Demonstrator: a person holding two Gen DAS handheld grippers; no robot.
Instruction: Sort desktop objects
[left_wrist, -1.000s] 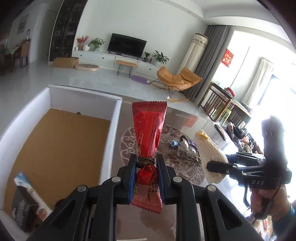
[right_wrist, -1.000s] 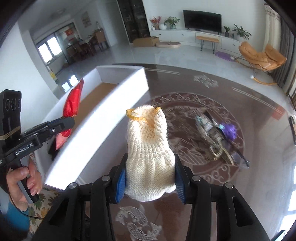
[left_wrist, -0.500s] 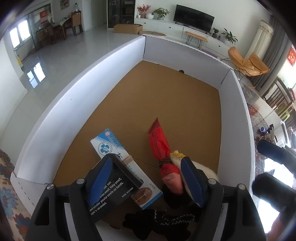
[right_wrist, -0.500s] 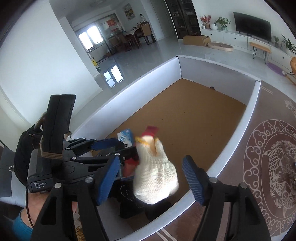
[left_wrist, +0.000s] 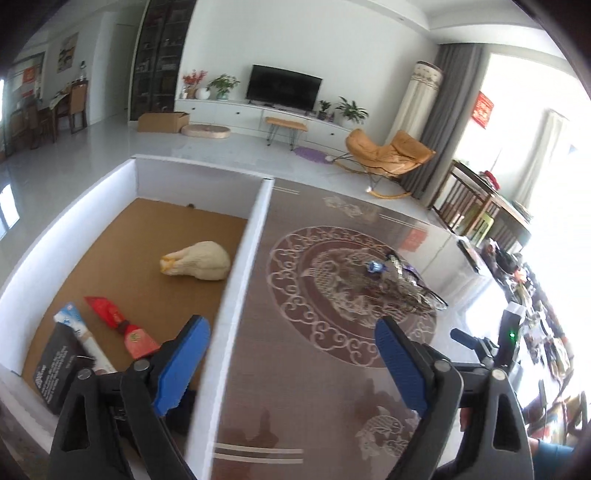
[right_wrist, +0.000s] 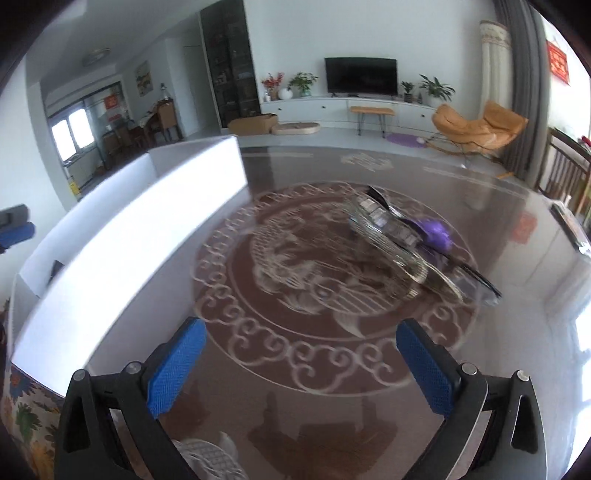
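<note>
A white-walled box (left_wrist: 255, 236) with a brown floor stands on the left of the dark patterned table (left_wrist: 314, 369). Inside it lie a cream knitted glove (left_wrist: 197, 261), a red snack packet (left_wrist: 118, 325), a blue-white carton (left_wrist: 79, 332) and a black box (left_wrist: 55, 365). My left gripper (left_wrist: 291, 362) is open and empty, above the box's right wall. My right gripper (right_wrist: 299, 365) is open and empty over the table, right of the box (right_wrist: 147, 229). A small pile of objects (right_wrist: 402, 251), silvery packets with a purple item, lies on the table ahead; it also shows in the left wrist view (left_wrist: 402, 280).
The right gripper's body (left_wrist: 491, 354) shows at the right of the left wrist view. A white mesh item (right_wrist: 207, 458) lies at the table's near edge. Behind are a living room floor, an orange chair (left_wrist: 388, 151) and a wooden rack (left_wrist: 476, 214).
Both grippers were shut on the red packet and the glove, opened over the box and let them go. Both have since swung right, toward the table; packet and glove lie in the box.
</note>
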